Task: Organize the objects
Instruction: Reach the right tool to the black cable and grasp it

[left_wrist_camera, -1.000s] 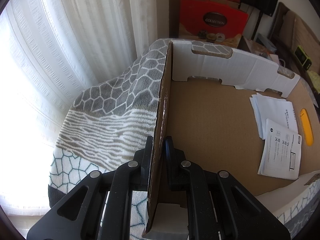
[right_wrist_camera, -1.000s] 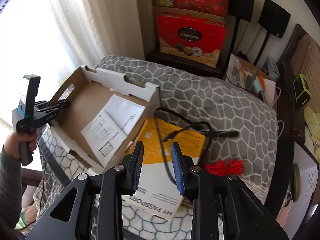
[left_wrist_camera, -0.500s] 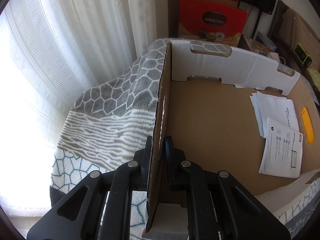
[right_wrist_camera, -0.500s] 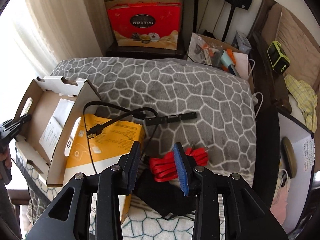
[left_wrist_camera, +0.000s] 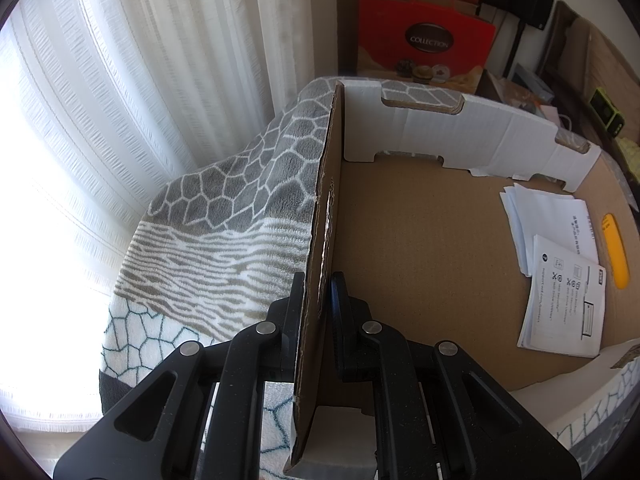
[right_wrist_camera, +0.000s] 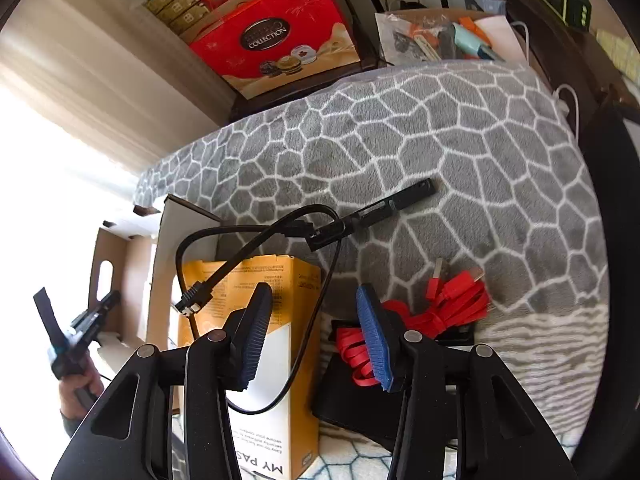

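1 hand-held gripper (left_wrist_camera: 316, 300) clamps cardboard box (left_wrist_camera: 420, 248) wall.

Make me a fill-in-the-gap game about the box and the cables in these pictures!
1. The left tongs are pinching the ____ wall of the box.
2. The right tongs are ____ and hold nothing.
3. The bundled cable lying on the blanket is ____ in colour.
4. Inside the box lie folded paper ____.

Missing words: cardboard; open; red; leaflets
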### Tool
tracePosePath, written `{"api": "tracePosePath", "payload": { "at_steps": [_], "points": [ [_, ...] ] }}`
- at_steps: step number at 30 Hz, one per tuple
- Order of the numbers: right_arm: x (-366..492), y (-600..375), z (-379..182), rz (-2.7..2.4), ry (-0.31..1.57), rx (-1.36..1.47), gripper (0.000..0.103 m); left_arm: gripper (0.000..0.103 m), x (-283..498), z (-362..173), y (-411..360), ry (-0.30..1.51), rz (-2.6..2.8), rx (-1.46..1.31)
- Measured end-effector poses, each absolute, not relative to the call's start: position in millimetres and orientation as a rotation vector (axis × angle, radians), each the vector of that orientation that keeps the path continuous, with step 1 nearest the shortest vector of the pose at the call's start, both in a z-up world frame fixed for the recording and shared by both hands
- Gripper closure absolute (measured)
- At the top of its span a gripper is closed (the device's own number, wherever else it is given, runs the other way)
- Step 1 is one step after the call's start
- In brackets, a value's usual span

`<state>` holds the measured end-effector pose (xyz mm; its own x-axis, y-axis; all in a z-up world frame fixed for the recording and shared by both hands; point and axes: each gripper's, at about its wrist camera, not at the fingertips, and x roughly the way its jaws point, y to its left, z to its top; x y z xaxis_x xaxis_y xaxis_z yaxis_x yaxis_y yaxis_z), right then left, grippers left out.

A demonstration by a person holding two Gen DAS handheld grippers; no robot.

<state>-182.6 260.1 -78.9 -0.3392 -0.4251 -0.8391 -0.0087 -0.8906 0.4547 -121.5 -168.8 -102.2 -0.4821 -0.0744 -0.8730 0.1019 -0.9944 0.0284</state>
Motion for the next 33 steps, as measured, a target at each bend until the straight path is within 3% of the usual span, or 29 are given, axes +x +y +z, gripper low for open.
{"api": "tracePosePath", "payload": {
  "at_steps": [8, 17, 20, 22, 25, 33],
  "points": [
    [-185.9, 264.5, -84.8, -2.238, -0.660, 1.585, 0.056, 0.093, -122.1, -102.2, -169.1, 0.043, -2.618, 1.541],
    [-188.7, 246.4, -87.4, -2.180, -0.601, 1.598, 0.056, 0.093, -122.5, -102.1, -170.0, 0.052, -2.614, 1.542],
    [-185.3, 245.8, -81.8, -2.226, -0.575, 1.587, 0.065, 0.093, -122.7, -102.2, -170.3, 0.052, -2.614, 1.542],
    [-183.0, 249.2, -77.1, -2.260, -0.575, 1.574, 0.081, 0.093, -122.6, -102.2, -170.1, 0.052, -2.614, 1.542],
    [-181.2, 255.3, -72.1, -2.284, -0.602, 1.566, 0.096, 0.093, -122.7, -102.2, -170.3, 0.056, -2.613, 1.542],
    [-177.4, 253.3, -49.1, -2.294, -0.625, 1.472, 0.099, 0.093, -123.1, -102.6, -171.3, 0.065, -2.609, 1.546]
  ]
}}
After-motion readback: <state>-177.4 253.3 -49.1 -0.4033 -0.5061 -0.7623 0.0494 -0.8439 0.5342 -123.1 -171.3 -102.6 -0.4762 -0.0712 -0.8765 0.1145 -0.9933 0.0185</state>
